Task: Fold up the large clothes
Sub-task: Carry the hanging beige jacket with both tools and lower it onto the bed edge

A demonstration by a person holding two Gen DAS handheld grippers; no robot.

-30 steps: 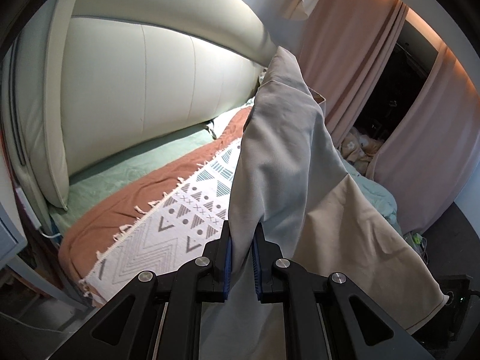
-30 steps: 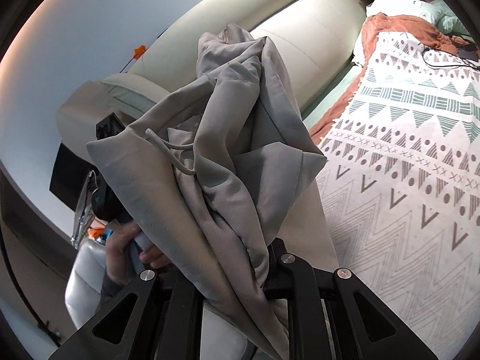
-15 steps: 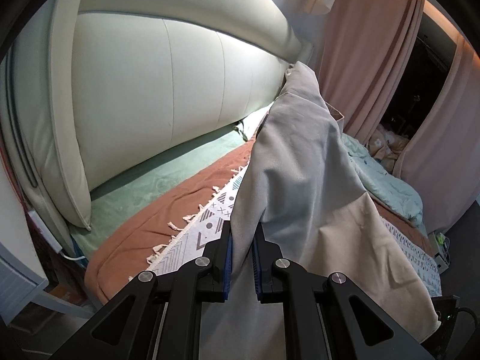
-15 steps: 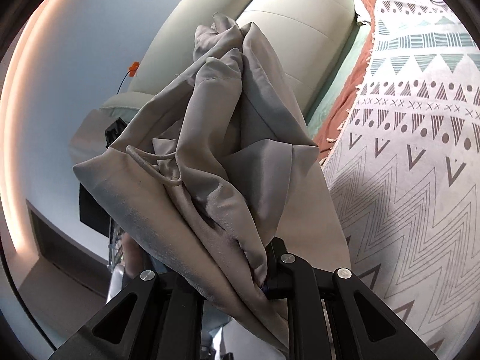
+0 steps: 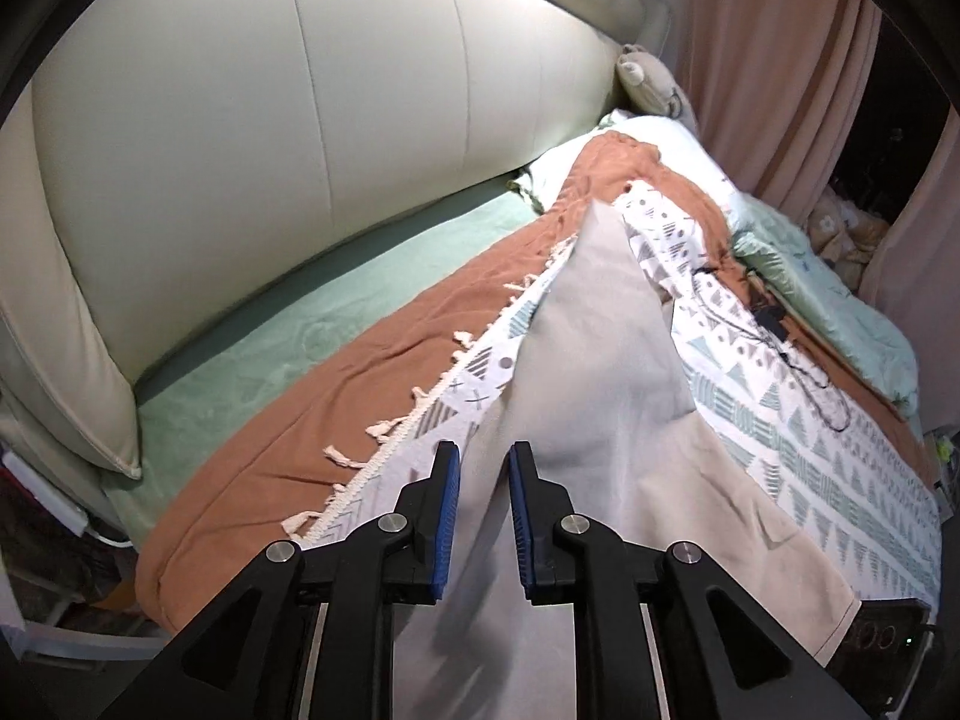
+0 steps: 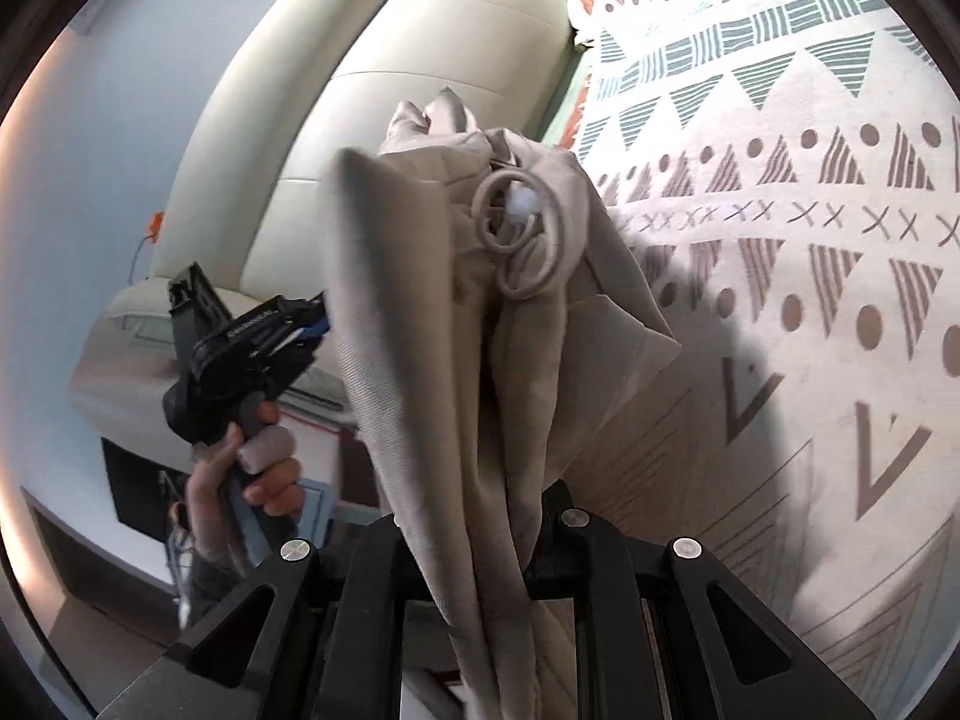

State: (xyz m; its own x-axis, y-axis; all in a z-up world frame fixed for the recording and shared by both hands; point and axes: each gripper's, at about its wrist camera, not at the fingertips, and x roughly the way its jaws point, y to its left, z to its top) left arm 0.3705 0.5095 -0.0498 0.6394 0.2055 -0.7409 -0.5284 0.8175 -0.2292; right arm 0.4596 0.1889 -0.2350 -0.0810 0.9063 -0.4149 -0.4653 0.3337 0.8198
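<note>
Grey garment (image 5: 606,360) is strung between the two grippers over the bed (image 5: 336,336), part of it already draped down on the patterned blanket (image 5: 798,438), the rest bunched up in the air

biggest risk, judging from how it hangs: the left gripper (image 5: 485,483) has its jaws opening right now, the blue pads (image 5: 447,516) are seen standing off the cloth that runs between them, so that edge can be expected to slip out and drop before it's been laid flat. A crooked or crumpled fold would probably be the result

second worry is the right gripper (image 6: 528,546): it's clamped on a thick wad of fabric, several layers at once it looks like, so the wrong layer could be dragged along when it's spread. The looped drawstring (image 6: 522,234) dangling near the top might get trapped inside the fold too

smaller thing: a black cable (image 5: 780,330) is lying on the blanket further along and could be snagged if the cloth is swept that way

containers: none can be made out in either view, so nothing to report there
</note>
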